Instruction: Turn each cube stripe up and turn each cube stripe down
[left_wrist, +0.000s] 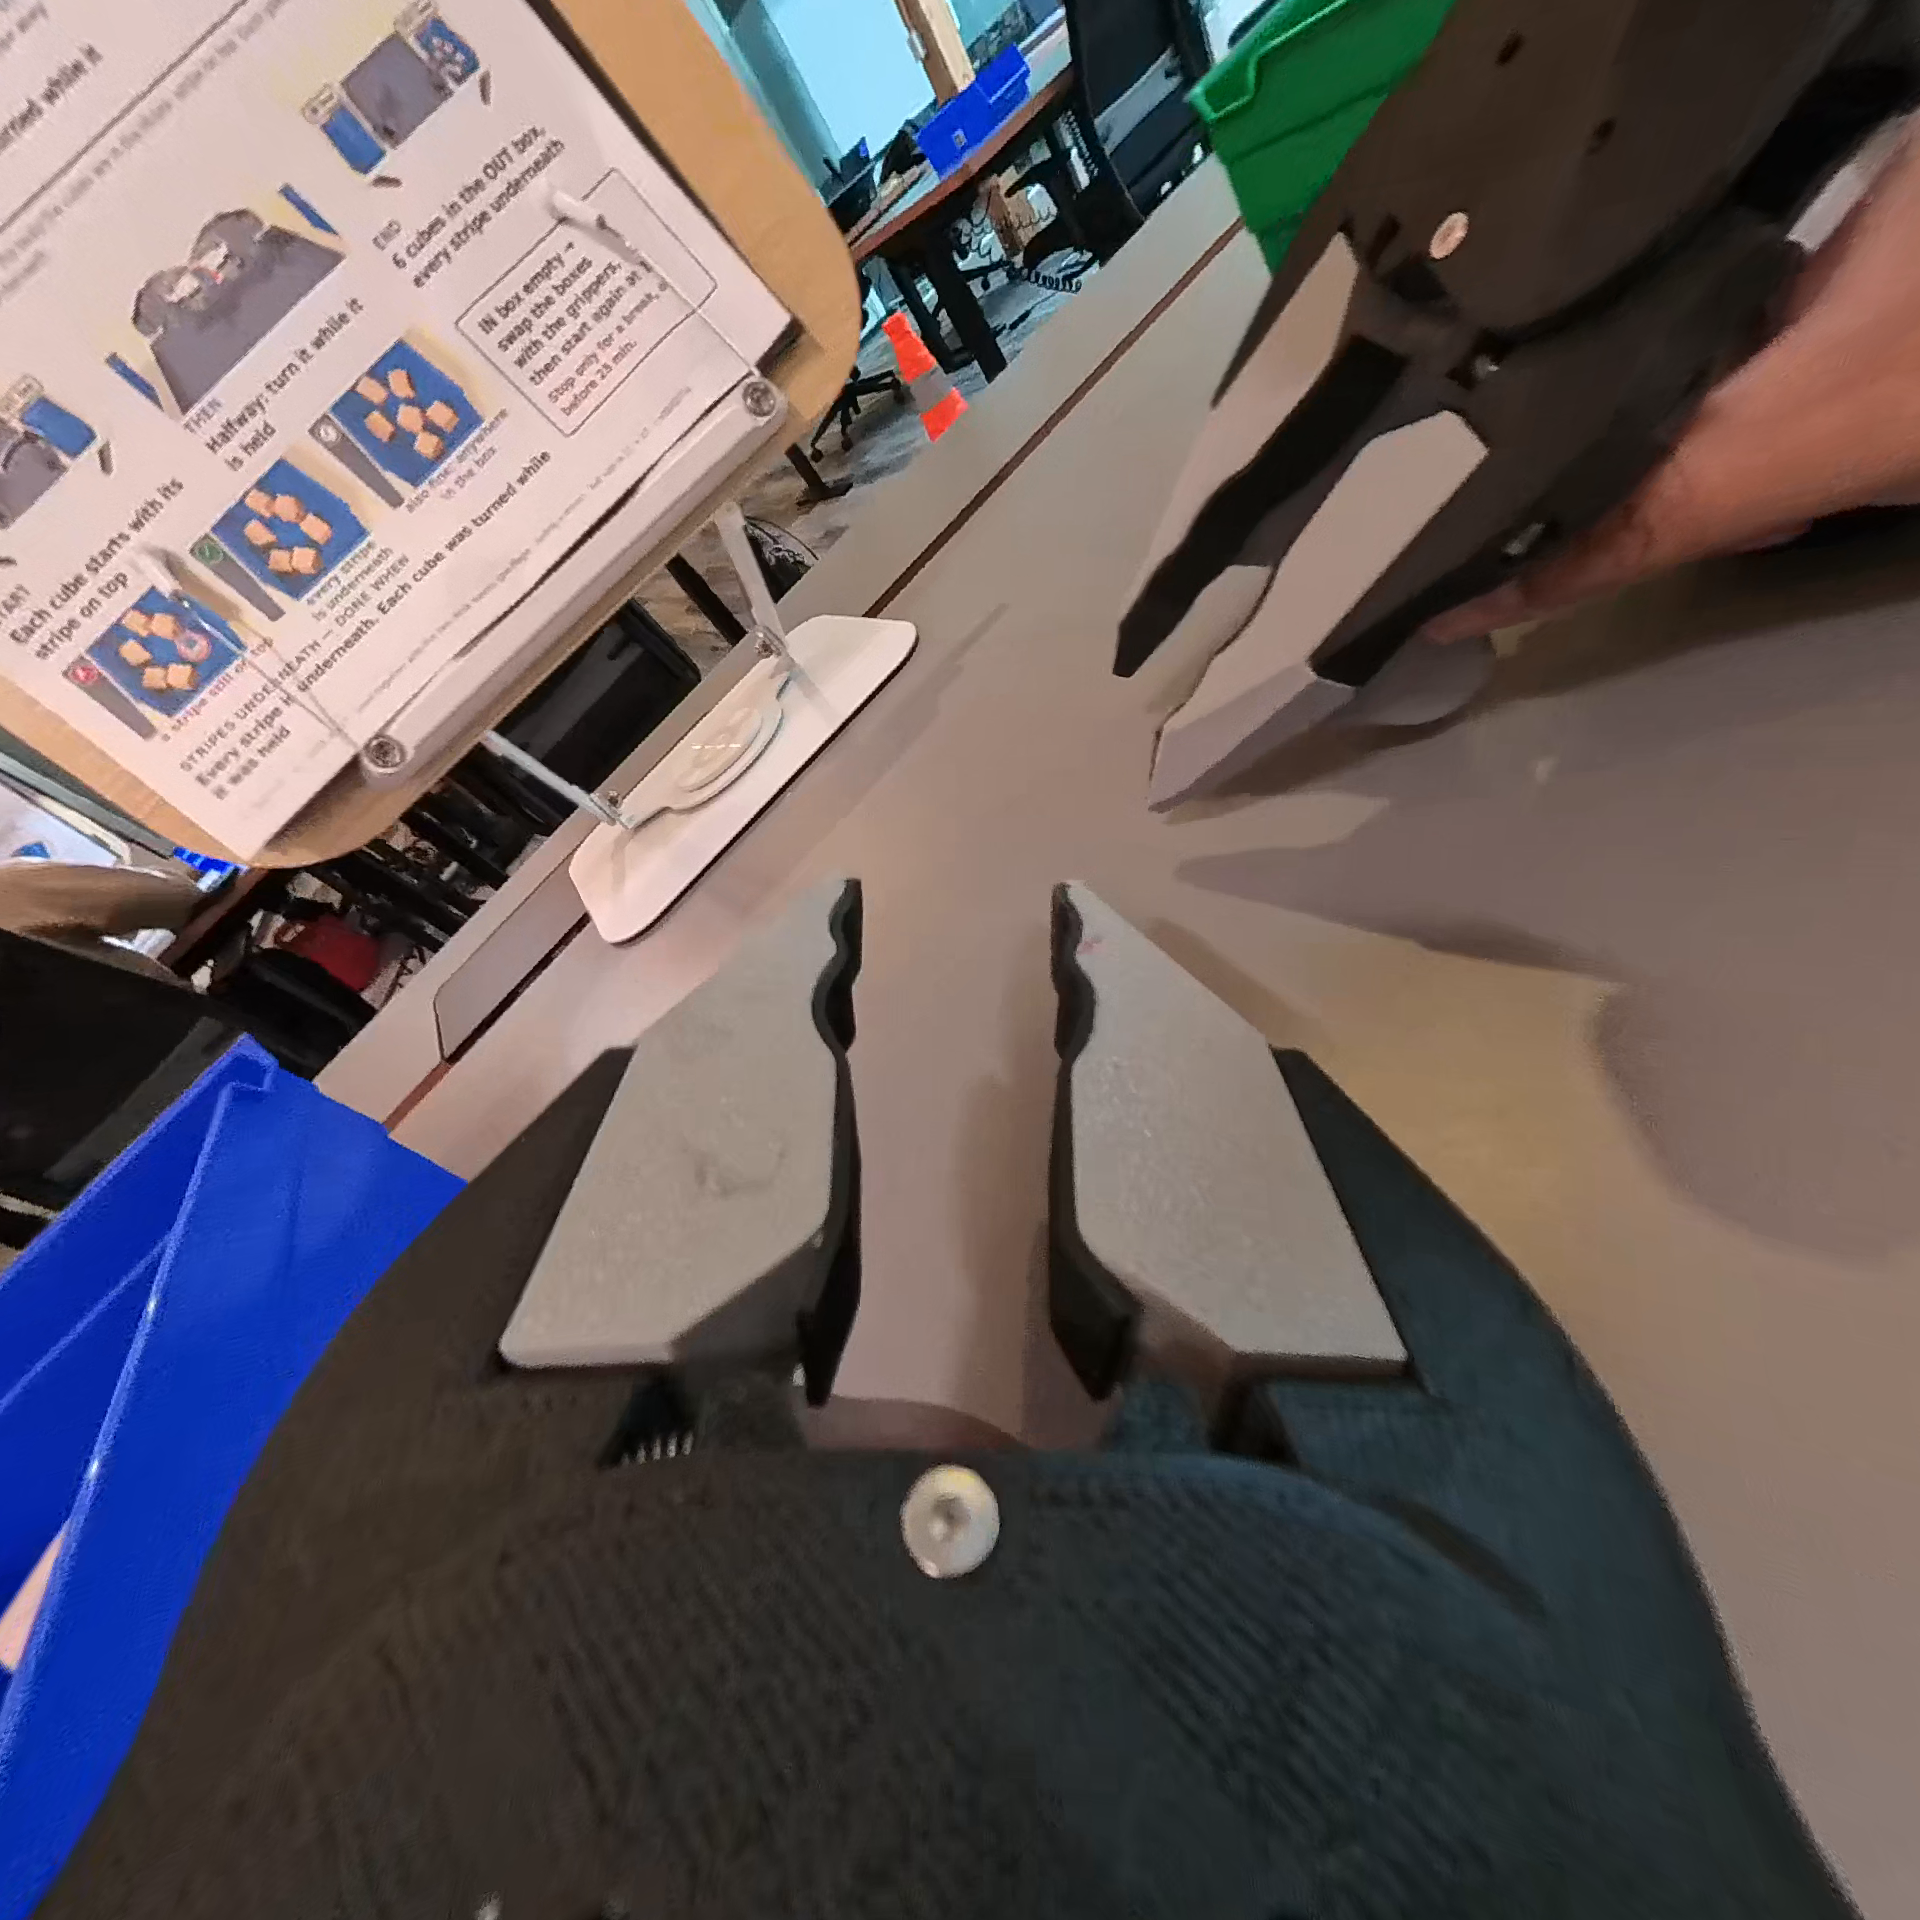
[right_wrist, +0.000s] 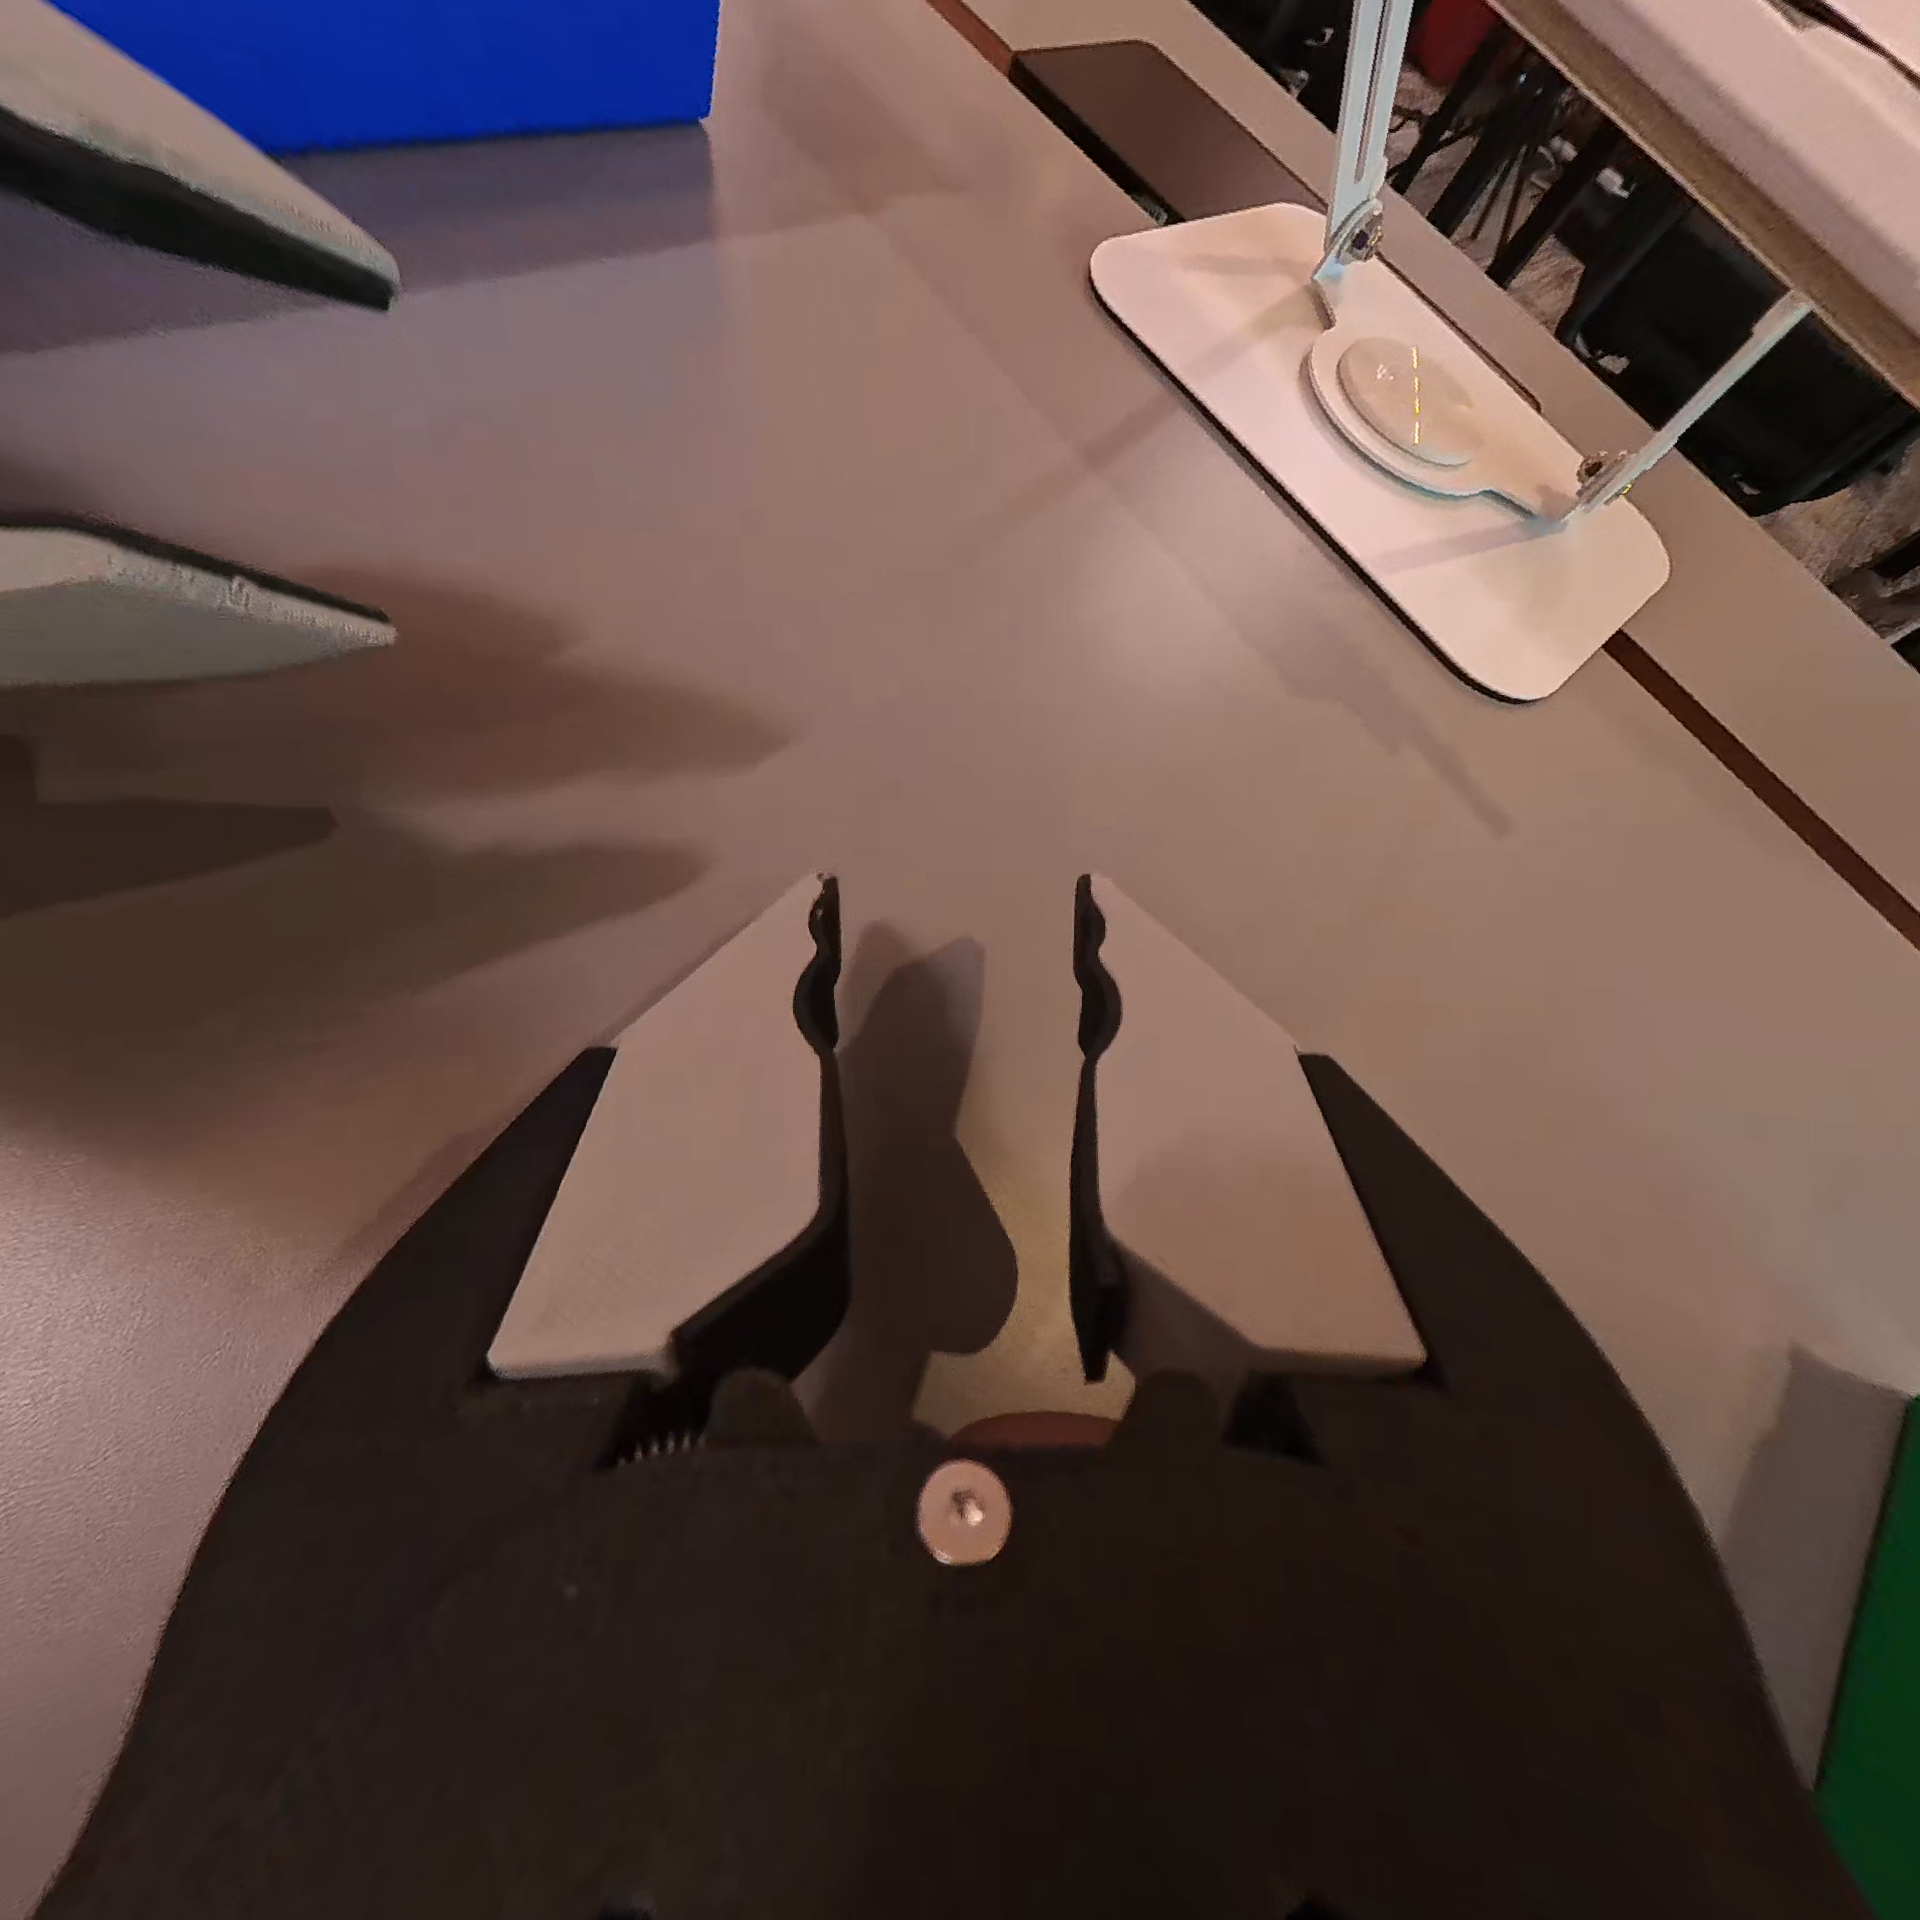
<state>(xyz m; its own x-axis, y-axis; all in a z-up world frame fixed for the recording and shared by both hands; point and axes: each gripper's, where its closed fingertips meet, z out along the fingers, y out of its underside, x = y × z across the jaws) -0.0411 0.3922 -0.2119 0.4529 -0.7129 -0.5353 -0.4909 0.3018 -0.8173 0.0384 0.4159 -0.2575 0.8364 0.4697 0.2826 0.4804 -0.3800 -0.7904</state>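
No cube shows in either view. My left gripper (left_wrist: 956, 904) is open and empty, low over the grey table (left_wrist: 1039, 727). My right gripper (right_wrist: 951, 894) is open and empty, just above the table (right_wrist: 831, 520). The right gripper also shows at the upper right of the left wrist view (left_wrist: 1143, 717), held by a hand (left_wrist: 1766, 468), tips near the table. The left gripper's fingers (right_wrist: 208, 613) show at the left edge of the right wrist view. A blue bin (left_wrist: 156, 1351) is at my left, and it also shows in the right wrist view (right_wrist: 416, 62). A green bin (left_wrist: 1299, 104) is far right.
A white stand base (left_wrist: 748, 769) sits on the table ahead and holds an instruction sheet (left_wrist: 312, 416) on a board; the base also shows in the right wrist view (right_wrist: 1382, 436). The table's far edge (right_wrist: 1766, 779) runs behind it. A green edge (right_wrist: 1870, 1662) is at lower right.
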